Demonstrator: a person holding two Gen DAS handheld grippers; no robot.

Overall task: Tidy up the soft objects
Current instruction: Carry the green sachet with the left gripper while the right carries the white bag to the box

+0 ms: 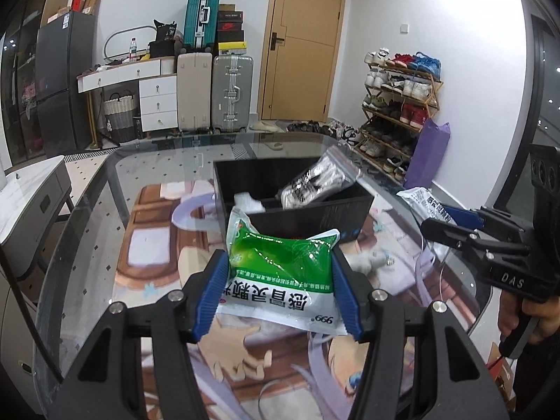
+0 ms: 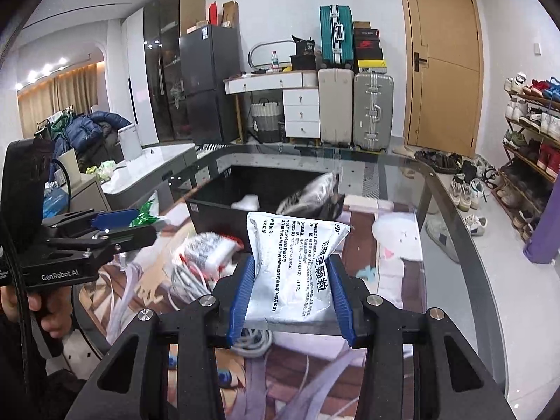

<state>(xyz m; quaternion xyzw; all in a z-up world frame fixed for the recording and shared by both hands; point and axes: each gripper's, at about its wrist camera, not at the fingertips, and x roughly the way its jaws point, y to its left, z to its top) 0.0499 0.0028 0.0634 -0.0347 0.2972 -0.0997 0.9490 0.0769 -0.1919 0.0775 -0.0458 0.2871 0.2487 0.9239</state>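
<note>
While the left wrist view looks down along its own tool, the left gripper [image 1: 278, 290] pinches a green-and-white medicine sachet [image 1: 280, 273] between its blue fingers [image 1: 211, 297], both pads pressed into the packet's side edges. The sachet's long axis runs forward, away from the fingers, and its far end reaches up towards the near wall of the black organizer box [image 1: 297, 210], which sits straight ahead on the glass bench [image 1: 105, 210]. Inside the box, a clear zip bag of dark-and-white contents [image 1: 315, 182] leans in the right compartment and something white [image 1: 248, 203] lies in the left one. To the right of the fingers, the other tool shows side-on with a white packet at its tip.

From the right wrist view, the right gripper [image 2: 290, 294] clamps a silver-white medicine sachet [image 2: 297, 269], printed side up, between its blue fingers [image 2: 241, 297]. This packet also points forward, and the same black box lies directly beyond it, slightly left of the fingers. A bundle of white cable [image 2: 203, 266] rests on the bench below and left of the fingers.

Judging by both views, each hand is about equally near the box, so the coming move is likely a short forward carry over the near wall.
</note>
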